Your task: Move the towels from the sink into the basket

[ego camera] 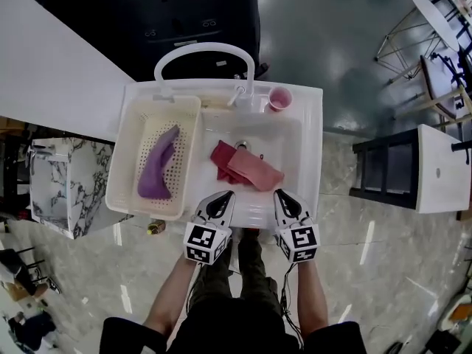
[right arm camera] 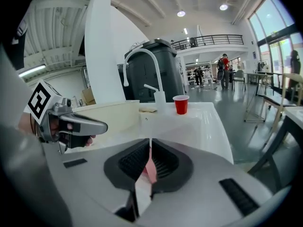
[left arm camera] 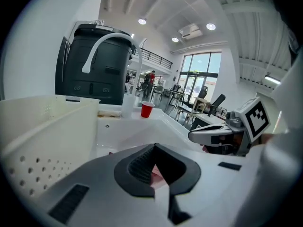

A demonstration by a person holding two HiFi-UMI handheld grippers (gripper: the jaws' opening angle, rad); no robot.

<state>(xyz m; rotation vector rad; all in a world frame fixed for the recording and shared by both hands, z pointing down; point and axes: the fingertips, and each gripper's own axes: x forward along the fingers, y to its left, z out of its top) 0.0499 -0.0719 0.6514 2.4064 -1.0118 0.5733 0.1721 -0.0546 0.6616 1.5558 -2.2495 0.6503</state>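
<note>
Lying just beyond right tool (ego camera: 281, 194), apparently untouched: towels (ego camera: 247, 168).

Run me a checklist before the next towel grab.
1. Sink emptied: not ok. The red towel and the pink towel lie in the basin.
2. Room in the basket: ok. It holds only the purple towel.
3. Left tongs ready to grasp: not ok. They are shut, at the sink's near edge.
4. Right tongs ready to grasp: not ok. They are shut, short of the pink towel.
5. Red cup out of the way: ok. It stands on the back rim.
</note>
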